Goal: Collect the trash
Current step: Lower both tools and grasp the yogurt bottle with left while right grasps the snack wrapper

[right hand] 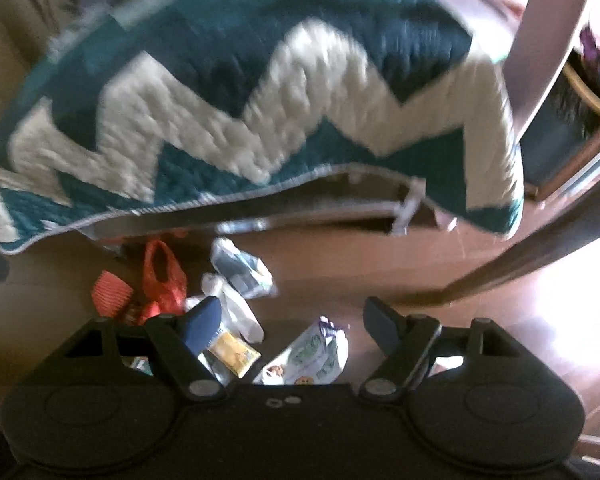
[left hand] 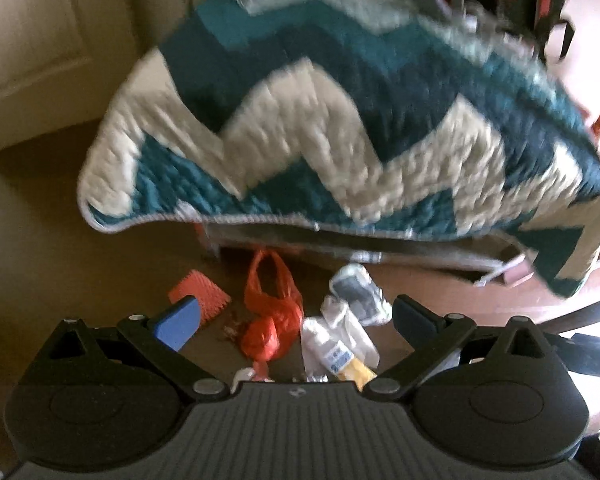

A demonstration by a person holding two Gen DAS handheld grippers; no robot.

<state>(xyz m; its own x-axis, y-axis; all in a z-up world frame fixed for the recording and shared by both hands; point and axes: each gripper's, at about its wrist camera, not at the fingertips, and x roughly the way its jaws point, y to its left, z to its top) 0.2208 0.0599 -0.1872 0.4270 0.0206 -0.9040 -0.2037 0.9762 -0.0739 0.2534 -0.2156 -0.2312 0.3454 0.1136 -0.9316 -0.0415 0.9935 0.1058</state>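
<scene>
Trash pile lower centre on floor (left hand: 440,280): red plastic bag (left hand: 274,304), wrappers. Left gripper (left hand: 296,320) and right gripper (right hand: 294,320) fingers spread, empty. Risk: flimsy bag slips, quilt (left hand: 340,120) edge snags.

A teal-and-white zigzag quilt (left hand: 340,128) draped over a bed above the brown floor (right hand: 340,256); sunlight glared at right.

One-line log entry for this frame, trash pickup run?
phase: approach | left gripper: open | right gripper: open | trash on floor: red plastic bag, yellow packet, printed wrapper | nothing gripped
</scene>
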